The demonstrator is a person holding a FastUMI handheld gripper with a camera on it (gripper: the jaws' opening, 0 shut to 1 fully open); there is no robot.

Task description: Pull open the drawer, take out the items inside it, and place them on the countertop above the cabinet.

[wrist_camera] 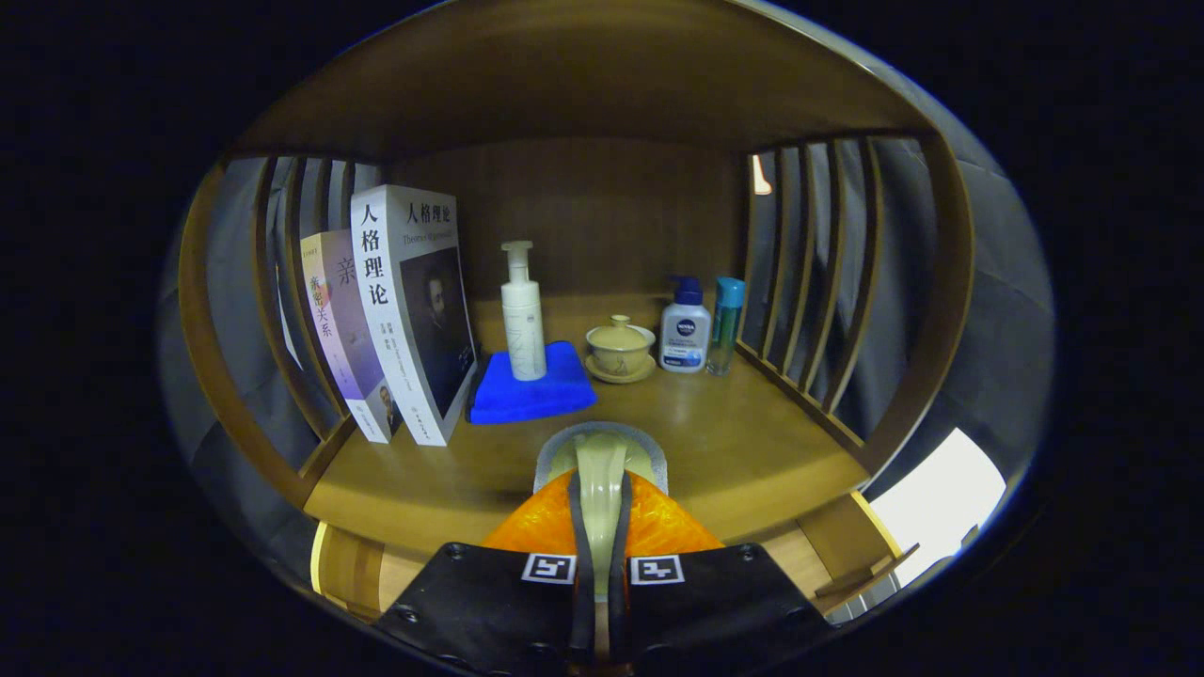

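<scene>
My gripper (599, 489) is shut on a pale green ceramic piece (600, 461) with a rounded grey rim; both fingers press on its narrow middle. I hold it over the front part of the wooden countertop (734, 451), and I cannot tell if it touches the wood. Just beyond it lies a blue cloth (536, 390) with a white pump bottle (523, 320) standing on it. A lidded tea bowl on a saucer (620, 350) sits right of the cloth.
Two upright books (404, 310) lean at the left. A white bottle with a blue cap (685, 329) and a slim teal bottle (725, 322) stand at the back right. Slatted wooden sides (809, 282) and a wooden top enclose the countertop. Bare wood lies right of my fingers.
</scene>
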